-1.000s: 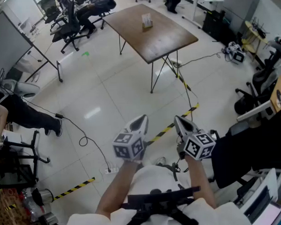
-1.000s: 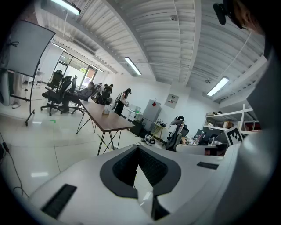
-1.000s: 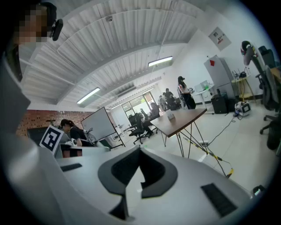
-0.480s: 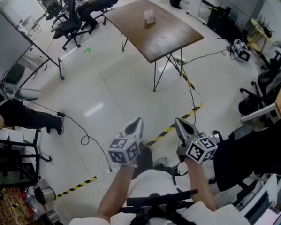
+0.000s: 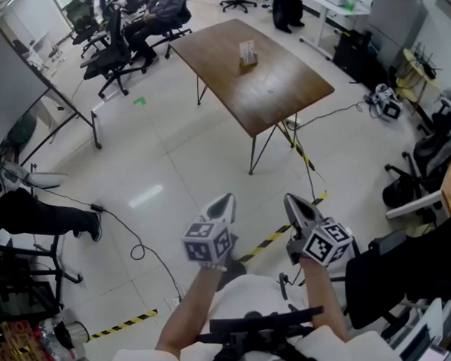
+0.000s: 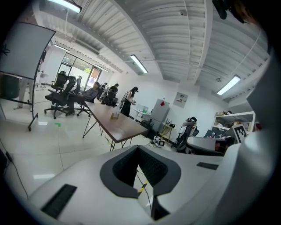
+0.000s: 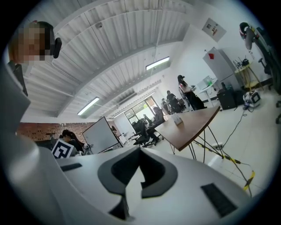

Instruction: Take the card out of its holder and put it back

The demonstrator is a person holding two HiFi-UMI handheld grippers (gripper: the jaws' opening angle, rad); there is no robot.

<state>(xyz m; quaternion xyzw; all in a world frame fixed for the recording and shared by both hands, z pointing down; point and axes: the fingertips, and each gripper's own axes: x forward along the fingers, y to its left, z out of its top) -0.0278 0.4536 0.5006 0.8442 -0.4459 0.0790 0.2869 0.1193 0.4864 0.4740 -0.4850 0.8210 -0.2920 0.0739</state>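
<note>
A card holder with a card (image 5: 247, 54) stands on the brown table (image 5: 281, 90) far ahead across the floor. The left gripper view shows the card holder (image 6: 115, 115) small on the table (image 6: 120, 127), and the right gripper view shows the card holder (image 7: 178, 119) on the table (image 7: 193, 125). My left gripper (image 5: 224, 202) and right gripper (image 5: 293, 203) are held close to my body, well short of the table. Both are shut with nothing between the jaws, as the left gripper (image 6: 138, 147) and right gripper (image 7: 140, 150) show in their own views.
Office chairs (image 5: 120, 38) stand behind the table and a whiteboard (image 5: 16, 74) at the left. Cables (image 5: 138, 241) and yellow-black tape (image 5: 270, 238) cross the tiled floor. A person (image 5: 39, 212) crouches at the left; chairs and gear (image 5: 428, 158) crowd the right.
The table and card holder have come nearer and lower in the head view as I walk toward them. Both grippers stay shut in front of my body.
</note>
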